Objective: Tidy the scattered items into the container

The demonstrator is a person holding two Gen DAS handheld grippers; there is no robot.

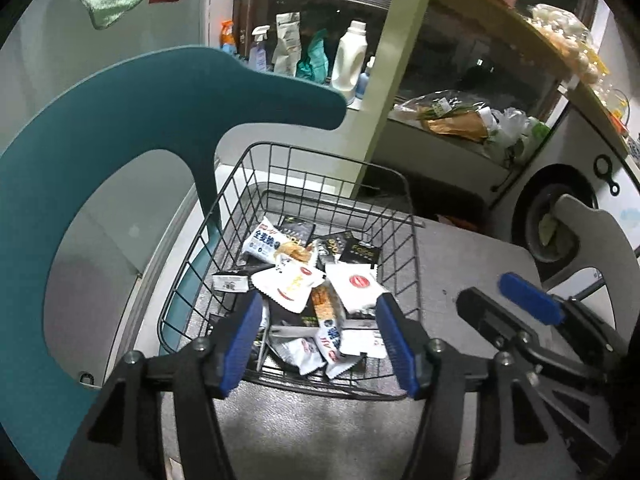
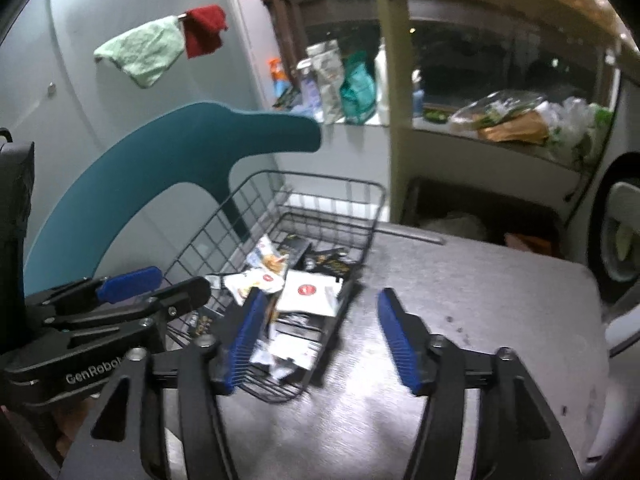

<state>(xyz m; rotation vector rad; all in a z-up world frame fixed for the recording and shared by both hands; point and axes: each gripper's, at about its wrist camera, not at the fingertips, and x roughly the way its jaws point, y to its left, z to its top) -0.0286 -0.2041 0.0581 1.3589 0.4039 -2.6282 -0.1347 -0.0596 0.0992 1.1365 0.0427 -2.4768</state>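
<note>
Two grippers hang over the grey table (image 1: 460, 264), both with nothing between their blue pads. Furthest left stands a teal chair back (image 1: 120, 128). Next comes the black wire basket (image 1: 280, 168), its long axis running away from the grippers toward the shelf, heaped with white and black snack packets (image 1: 352, 284) lying at all angles. The left gripper (image 1: 316, 340) hovers at the basket's near rim, jaws spread wide, empty. Right of it the right gripper (image 2: 320, 336) straddles the basket's right wall, jaws likewise apart and empty.
</note>
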